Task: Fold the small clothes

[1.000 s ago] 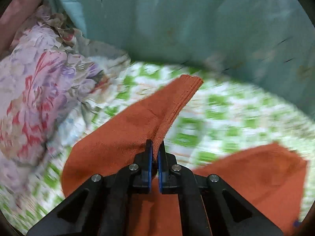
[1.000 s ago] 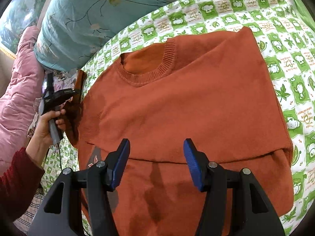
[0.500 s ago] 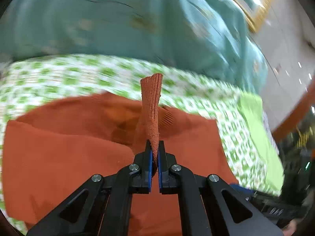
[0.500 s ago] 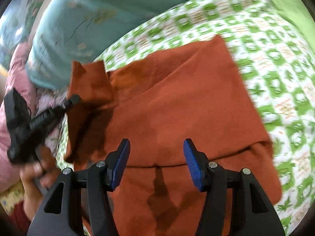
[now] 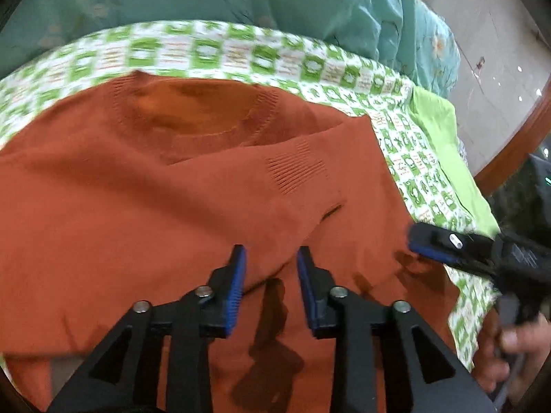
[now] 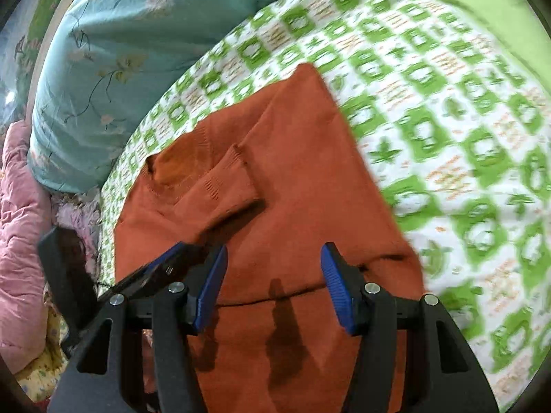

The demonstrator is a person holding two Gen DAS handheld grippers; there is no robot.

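Left claw point(image 5: 270, 285) angled down over the orange sweater point(image 5: 144, 213), blades parting, nothing between them. Sweater flat on the bed sheet point(image 6: 447, 130), one sleeve point(image 6: 224, 189) folded across. Right claw point(image 6: 273, 289) angled down, blades apart, empty.

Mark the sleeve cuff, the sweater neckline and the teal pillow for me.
sleeve cuff point(image 6: 241, 158), right wrist view, ribbed end of the folded-over sleeve.
sweater neckline point(image 5: 206, 134), left wrist view, front collar ribbing.
teal pillow point(image 6: 113, 51), right wrist view, floral face.
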